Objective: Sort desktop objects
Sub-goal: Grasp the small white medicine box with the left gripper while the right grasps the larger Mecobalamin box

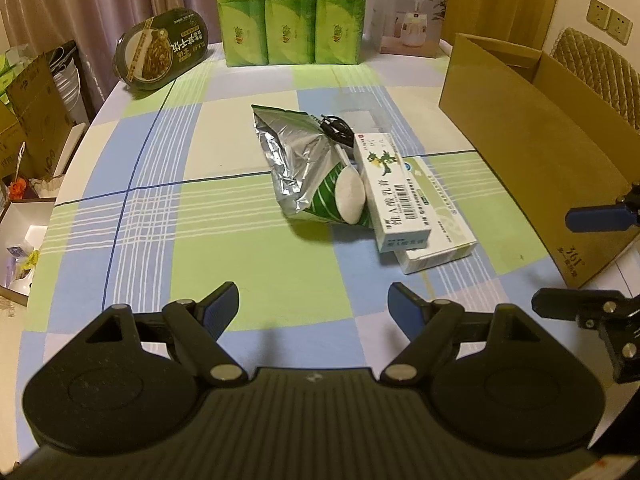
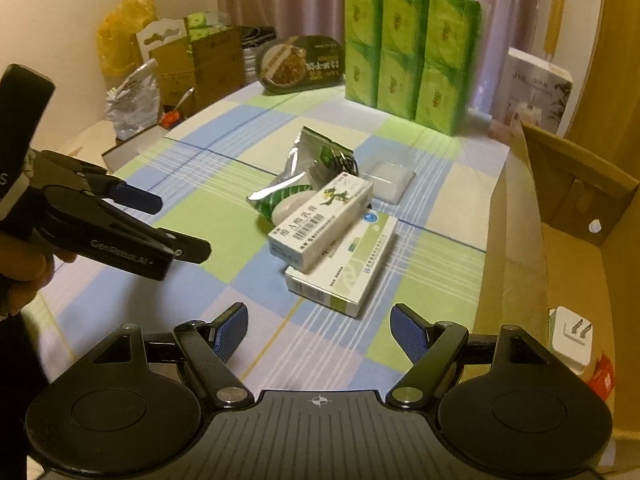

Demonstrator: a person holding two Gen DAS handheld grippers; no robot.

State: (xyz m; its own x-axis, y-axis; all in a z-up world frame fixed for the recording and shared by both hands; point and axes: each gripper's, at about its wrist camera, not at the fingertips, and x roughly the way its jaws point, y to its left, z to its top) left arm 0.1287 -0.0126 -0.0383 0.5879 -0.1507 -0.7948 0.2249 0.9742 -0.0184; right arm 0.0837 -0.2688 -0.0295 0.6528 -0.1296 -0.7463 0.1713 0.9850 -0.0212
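Note:
A pile lies mid-table: a white ointment box (image 1: 394, 190) (image 2: 318, 218) rests across a flatter green-white medicine box (image 1: 438, 236) (image 2: 344, 272). Left of them is a silver-green foil pouch (image 1: 296, 156) (image 2: 296, 168) with a white oval pad (image 1: 351, 196) (image 2: 290, 208), and a black cable bundle (image 1: 336, 126) (image 2: 342, 160) behind. A clear plastic case (image 2: 386, 178) lies beyond. My left gripper (image 1: 314, 310) (image 2: 182, 226) is open and empty, short of the pile. My right gripper (image 2: 319, 332) (image 1: 560, 260) is open and empty, near the medicine box.
An open cardboard box (image 1: 532, 152) (image 2: 520, 240) stands at the table's right and holds a white plug adapter (image 2: 570, 338). At the back stand green tissue packs (image 1: 290, 12) (image 2: 408, 52), an oval food container (image 1: 162, 50) (image 2: 300, 64) and a humidifier box (image 1: 412, 12) (image 2: 536, 92). Clutter sits beyond the left edge.

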